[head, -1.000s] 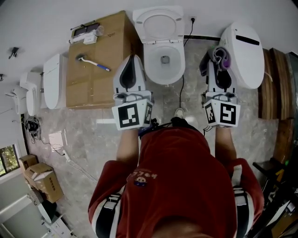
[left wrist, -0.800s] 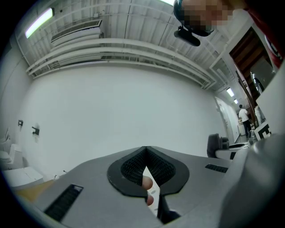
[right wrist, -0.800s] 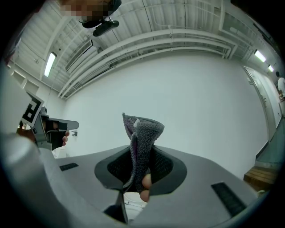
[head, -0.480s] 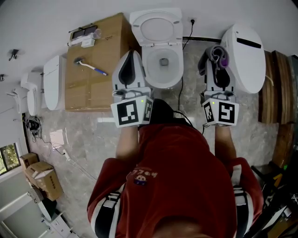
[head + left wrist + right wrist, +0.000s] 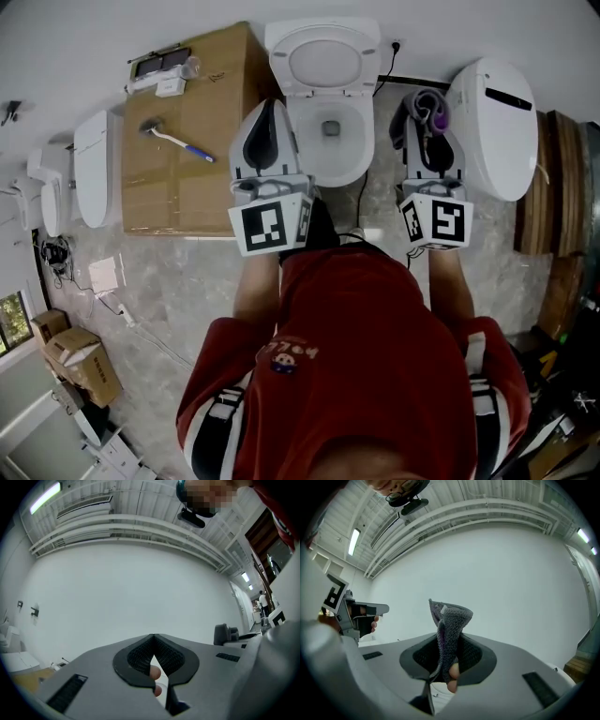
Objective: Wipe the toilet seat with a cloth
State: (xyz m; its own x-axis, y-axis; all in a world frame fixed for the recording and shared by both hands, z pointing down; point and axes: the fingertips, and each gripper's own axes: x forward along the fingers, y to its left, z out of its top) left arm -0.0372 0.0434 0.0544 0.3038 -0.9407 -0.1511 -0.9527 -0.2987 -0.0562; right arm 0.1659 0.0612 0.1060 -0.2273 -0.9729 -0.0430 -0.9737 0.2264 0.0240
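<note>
A white toilet (image 5: 328, 141) with its lid raised against the back wall and its seat (image 5: 364, 131) down stands at the top middle of the head view. My left gripper (image 5: 269, 111) points up beside the bowl's left rim, shut with nothing in it (image 5: 153, 641). My right gripper (image 5: 424, 111) is raised to the right of the bowl and is shut on a grey and purple cloth (image 5: 431, 110). In the right gripper view the cloth (image 5: 449, 625) sticks up from between the jaws. Both gripper cameras look at the white wall.
A big cardboard box (image 5: 187, 141) stands left of the toilet, with a brush (image 5: 173, 141) lying on top. A second white toilet (image 5: 495, 127) is at the right, more white fixtures (image 5: 89, 169) at the left. A black cable (image 5: 367, 192) runs over the marble floor.
The head camera has shifted, so the toilet and box sit a little differently in view. Both grippers stay raised beside the bowl; the right one has come slightly nearer to it.
</note>
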